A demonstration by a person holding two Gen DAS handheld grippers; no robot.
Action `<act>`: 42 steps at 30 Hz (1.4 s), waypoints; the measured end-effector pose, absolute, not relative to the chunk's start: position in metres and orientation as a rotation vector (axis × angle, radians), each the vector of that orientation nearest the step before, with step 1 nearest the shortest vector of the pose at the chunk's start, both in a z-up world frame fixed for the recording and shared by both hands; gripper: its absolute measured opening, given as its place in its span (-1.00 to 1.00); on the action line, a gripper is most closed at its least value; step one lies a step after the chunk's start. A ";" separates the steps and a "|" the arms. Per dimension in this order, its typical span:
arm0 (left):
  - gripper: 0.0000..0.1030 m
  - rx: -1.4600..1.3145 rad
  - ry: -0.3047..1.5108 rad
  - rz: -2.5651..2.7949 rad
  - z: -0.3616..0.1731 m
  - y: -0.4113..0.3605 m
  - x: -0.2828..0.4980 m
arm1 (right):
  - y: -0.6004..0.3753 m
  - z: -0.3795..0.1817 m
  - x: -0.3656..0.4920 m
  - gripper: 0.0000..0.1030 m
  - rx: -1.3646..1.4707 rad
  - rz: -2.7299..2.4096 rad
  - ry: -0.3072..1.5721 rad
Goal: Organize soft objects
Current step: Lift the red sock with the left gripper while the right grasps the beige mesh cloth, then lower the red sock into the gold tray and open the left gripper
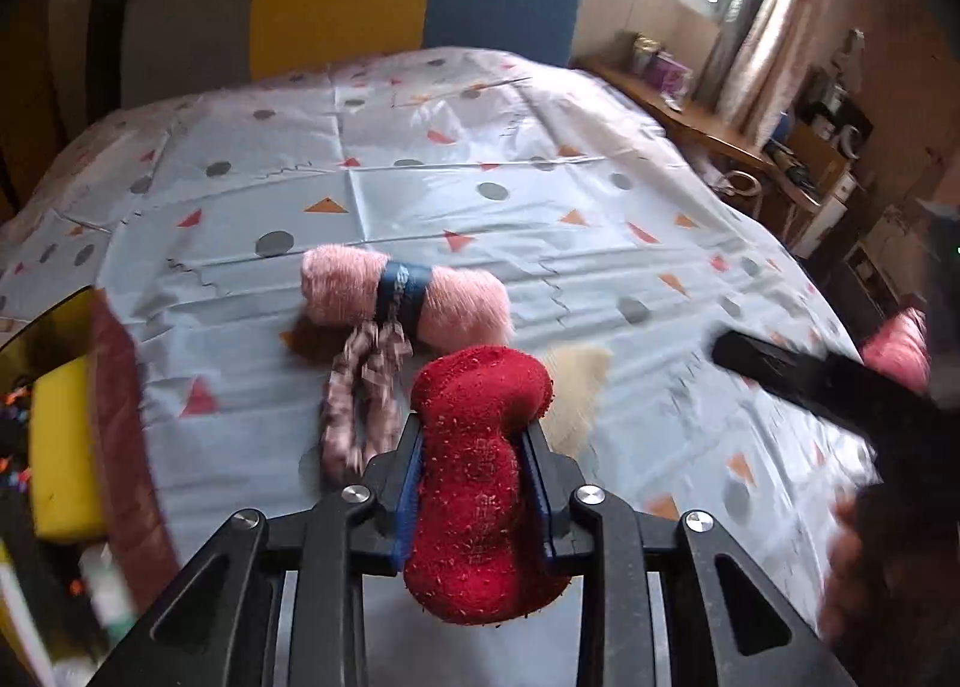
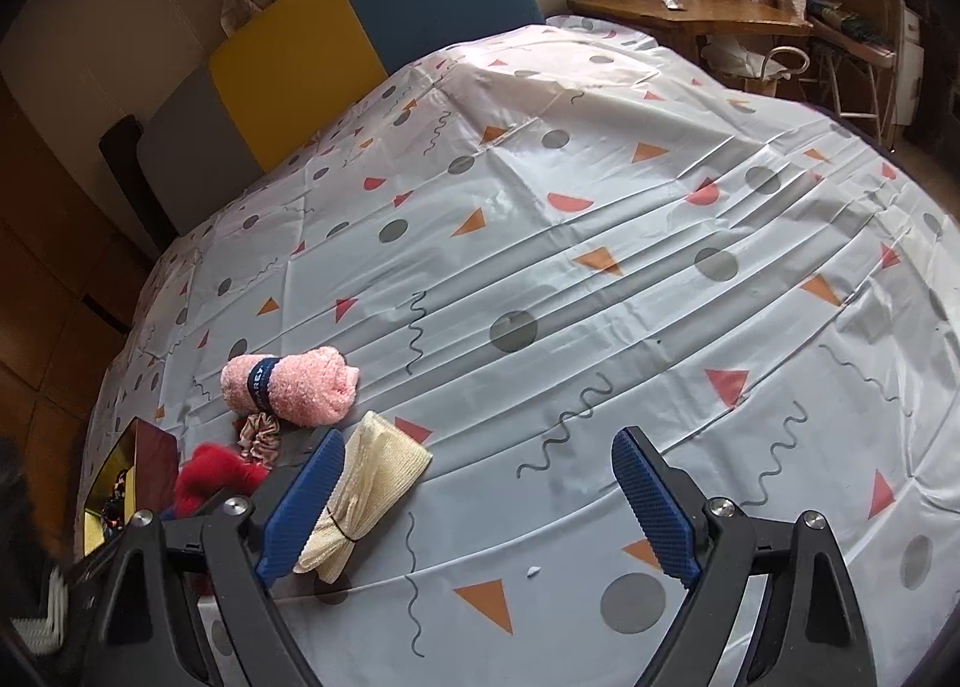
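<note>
Clamping red plush toy (image 1: pixel 474 483) at lower centre: left gripper (image 1: pixel 474 483). Right gripper (image 2: pixel 480 507) held apart, nothing gripped; pink roll (image 2: pixel 288 387) seen left of frame.

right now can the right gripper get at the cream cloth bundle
Probably yes. The right gripper is open and empty, and the cream cloth bundle lies on the tablecloth beside its left finger with nothing on top; it only needs a small shift left.

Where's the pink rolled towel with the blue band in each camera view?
Left wrist: pink towel lies centre frame on the sheet, just beyond the red plush held by the left gripper.
Right wrist: pink towel sits lower left, beyond the left finger.
Shared landmark: the scrunchie touching it.
</note>
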State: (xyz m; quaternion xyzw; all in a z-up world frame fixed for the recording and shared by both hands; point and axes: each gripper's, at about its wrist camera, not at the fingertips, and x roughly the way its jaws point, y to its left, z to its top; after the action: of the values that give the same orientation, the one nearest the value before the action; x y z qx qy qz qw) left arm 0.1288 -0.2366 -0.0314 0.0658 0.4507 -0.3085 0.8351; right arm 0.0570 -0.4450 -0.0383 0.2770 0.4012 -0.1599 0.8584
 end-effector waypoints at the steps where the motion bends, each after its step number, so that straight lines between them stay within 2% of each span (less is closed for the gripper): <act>1: -0.44 0.150 0.949 -0.658 -0.030 -0.232 0.119 | -0.444 -0.041 0.058 0.77 0.588 -0.326 0.850; 11: -0.41 0.345 0.885 -0.676 -0.076 -0.206 0.030 | -0.409 -0.073 0.079 0.77 0.641 -0.107 0.970; 15: -0.41 0.340 0.868 -0.670 -0.074 -0.205 0.028 | -0.398 -0.083 0.087 0.74 0.610 -0.084 1.002; 17: -0.41 0.348 0.868 -0.672 -0.074 -0.207 0.030 | -0.396 -0.087 0.090 0.62 0.624 -0.068 1.010; 23: -0.40 0.293 0.885 -0.666 -0.077 -0.201 0.030 | -0.386 -0.092 0.119 0.57 0.528 -0.086 1.039; 24: -0.38 0.276 0.895 -0.662 -0.078 -0.200 0.030 | -0.381 -0.093 0.127 0.52 0.494 -0.089 1.044; 26: -0.34 0.269 0.901 -0.662 -0.080 -0.200 0.030 | -0.367 -0.092 0.138 0.08 0.369 -0.100 1.067; 27: -0.33 0.265 0.904 -0.663 -0.081 -0.199 0.030 | -0.356 -0.090 0.143 0.00 0.298 -0.071 1.082; 28: -0.31 0.260 0.907 -0.664 -0.081 -0.198 0.030 | -0.349 -0.088 0.145 -0.25 0.267 -0.031 1.097; 29: -0.31 0.246 0.916 -0.665 -0.082 -0.197 0.031 | -0.342 -0.086 0.145 -0.60 0.243 0.009 1.112; 34: -0.29 0.190 0.947 -0.675 -0.085 -0.192 0.036 | -0.329 -0.082 0.116 -0.60 0.093 0.071 1.141; 40: -0.31 0.185 0.942 -0.673 -0.085 -0.193 0.036 | -0.370 -0.097 0.093 -0.53 0.368 0.122 1.112; 42: -0.31 0.185 0.939 -0.671 -0.085 -0.193 0.035 | -0.373 -0.098 0.093 -0.52 0.377 0.140 1.114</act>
State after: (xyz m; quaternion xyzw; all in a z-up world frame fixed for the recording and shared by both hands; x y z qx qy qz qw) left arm 0.0355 -0.1931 -0.0854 0.0873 0.4432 -0.3168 0.8340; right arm 0.0930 -0.3726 -0.0978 0.1778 0.5250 0.0659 0.8297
